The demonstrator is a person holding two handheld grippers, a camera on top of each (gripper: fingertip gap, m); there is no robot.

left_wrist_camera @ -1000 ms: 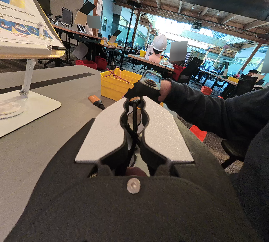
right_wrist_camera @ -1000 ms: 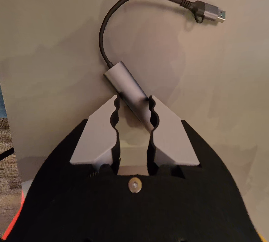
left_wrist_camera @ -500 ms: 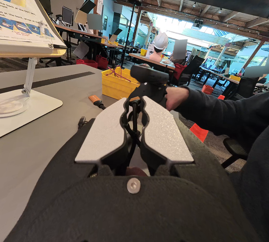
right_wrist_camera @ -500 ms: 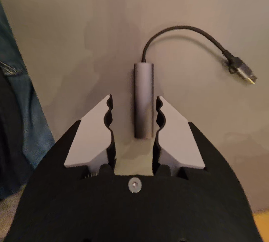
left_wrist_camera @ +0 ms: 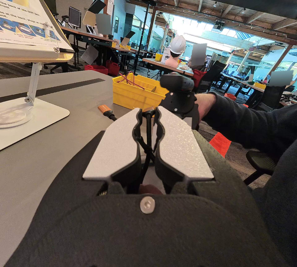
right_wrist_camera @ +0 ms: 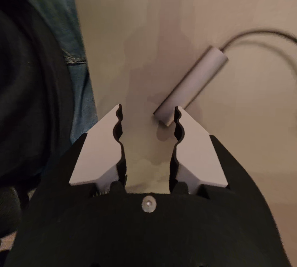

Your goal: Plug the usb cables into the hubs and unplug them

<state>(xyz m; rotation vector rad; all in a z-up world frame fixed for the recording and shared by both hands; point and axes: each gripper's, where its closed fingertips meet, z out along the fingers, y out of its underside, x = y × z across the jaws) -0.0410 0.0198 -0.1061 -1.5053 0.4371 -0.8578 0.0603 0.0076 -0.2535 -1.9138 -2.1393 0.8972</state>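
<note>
1. Between the pale fingers of the left gripper (left_wrist_camera: 148,111), a black braided USB cable (left_wrist_camera: 148,128) runs lengthwise, and its orange plug collar (left_wrist_camera: 148,109) peeks out at the fingertips; the jaws stand nearly closed, pinching the cable.
2. Just left of those fingertips, a second orange-and-black USB plug (left_wrist_camera: 105,109) lies flat on the grey tabletop (left_wrist_camera: 77,98), apart from the gripper.
3. Beyond it, near the far right edge of the tabletop, stands a yellow plastic bin (left_wrist_camera: 136,93) with a thin red cord (left_wrist_camera: 128,79) draped inside.
4. At the left side of the tabletop sits a white metal stand (left_wrist_camera: 34,80) on a flat white base, carrying a printed instruction sheet (left_wrist_camera: 24,18).
5. Right of the bin, the right gripper (right_wrist_camera: 147,109) shows from outside as a black body in a person's hand, with a dark sleeve (left_wrist_camera: 249,124) behind it.
6. In the right wrist view, that gripper's jaws are spread wide and hold nothing.
7. A slim grey metal USB hub (right_wrist_camera: 191,85) lies diagonally on the tabletop; its near end sits just inside the right fingertip (right_wrist_camera: 189,124), its far end angles up and right, outside the fingers.
8. From the far end of the hub a thin dark lead (right_wrist_camera: 260,34) curves off toward the right edge of the view, blurred.
9. Whether the fingertip touches the hub, I cannot tell.
</note>
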